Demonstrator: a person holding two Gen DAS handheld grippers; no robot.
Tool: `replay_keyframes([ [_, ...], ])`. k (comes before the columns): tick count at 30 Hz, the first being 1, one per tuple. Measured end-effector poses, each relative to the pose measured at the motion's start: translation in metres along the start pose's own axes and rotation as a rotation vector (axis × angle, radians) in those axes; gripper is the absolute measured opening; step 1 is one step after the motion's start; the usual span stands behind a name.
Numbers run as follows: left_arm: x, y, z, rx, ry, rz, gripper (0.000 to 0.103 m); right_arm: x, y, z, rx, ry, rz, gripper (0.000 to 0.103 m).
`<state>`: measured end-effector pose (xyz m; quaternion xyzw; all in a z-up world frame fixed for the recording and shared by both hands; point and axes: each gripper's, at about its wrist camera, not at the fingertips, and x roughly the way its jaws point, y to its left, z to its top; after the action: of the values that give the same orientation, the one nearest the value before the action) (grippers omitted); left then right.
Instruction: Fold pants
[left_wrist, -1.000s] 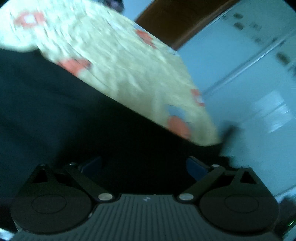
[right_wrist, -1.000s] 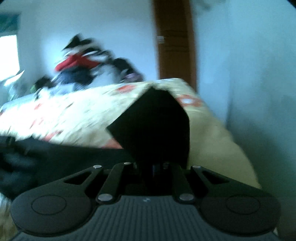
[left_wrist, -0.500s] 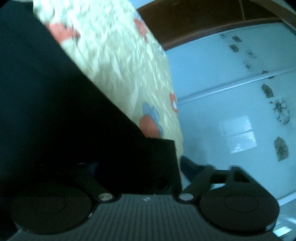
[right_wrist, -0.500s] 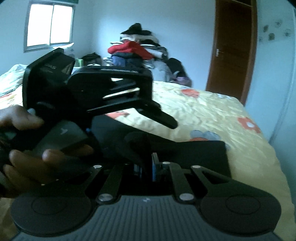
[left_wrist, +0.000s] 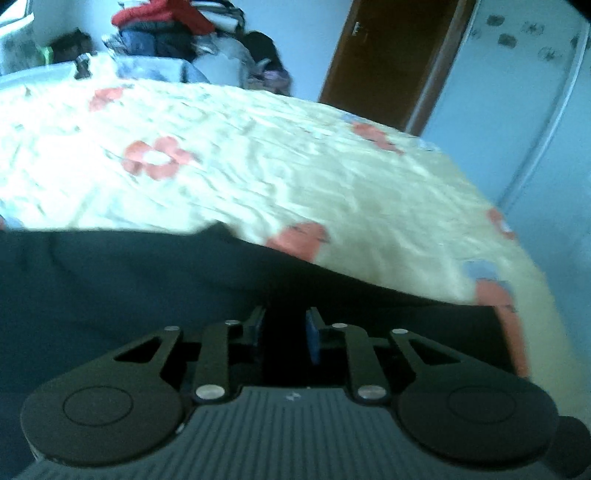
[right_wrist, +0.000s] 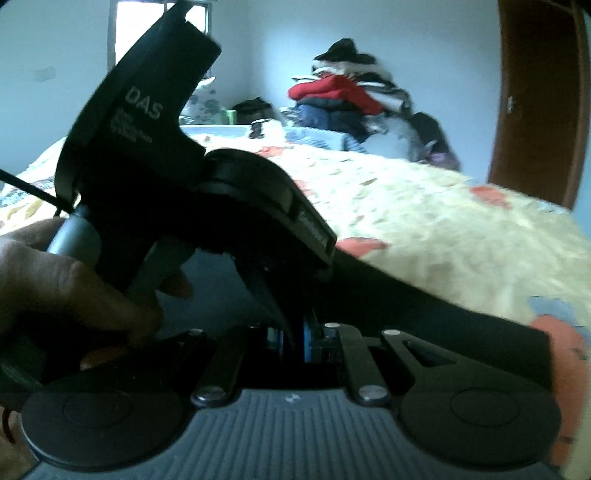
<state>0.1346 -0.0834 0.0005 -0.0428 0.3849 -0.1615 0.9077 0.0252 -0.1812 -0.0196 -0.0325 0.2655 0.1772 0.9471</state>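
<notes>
Your left gripper (left_wrist: 284, 332) sits low over the dark, near-black fabric pants (left_wrist: 129, 288), which lie spread across the near edge of the pale yellow bedspread printed with red-orange flowers (left_wrist: 295, 177). Its two blue-padded fingers (left_wrist: 312, 334) stand a narrow gap apart with dark cloth between them, but the pads do not clearly press on the fabric, so you cannot tell whether it is clamped or loose. Your right gripper (right_wrist: 293, 341) is clenched on a fold of the same pants (right_wrist: 424, 302), the blue pads nearly meeting around a thin ridge of cloth that rises between them. In the right wrist view your left hand (right_wrist: 74, 288) wraps the grey handle of the other black tool body (right_wrist: 155, 147), just beside and above the right fingers. A heap of red, blue and dark clothes (right_wrist: 343, 99) sits beyond the bed, and a brown wooden door (left_wrist: 391, 62) stands at the far right.
</notes>
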Motion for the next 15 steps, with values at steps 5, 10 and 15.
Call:
replay_keyframes([
  [5,-0.002,0.012,0.001,0.037,-0.025,0.126,0.041,0.025,0.001,-0.003,0.07,0.052,0.021,0.017],
  [10,-0.017,0.02,-0.002,0.102,-0.094,0.321,0.095,0.017,0.01,-0.003,0.029,0.07,0.044,0.089],
  [15,-0.037,0.045,-0.008,0.137,-0.109,0.42,0.1,-0.019,0.018,0.003,-0.065,0.012,0.133,0.088],
])
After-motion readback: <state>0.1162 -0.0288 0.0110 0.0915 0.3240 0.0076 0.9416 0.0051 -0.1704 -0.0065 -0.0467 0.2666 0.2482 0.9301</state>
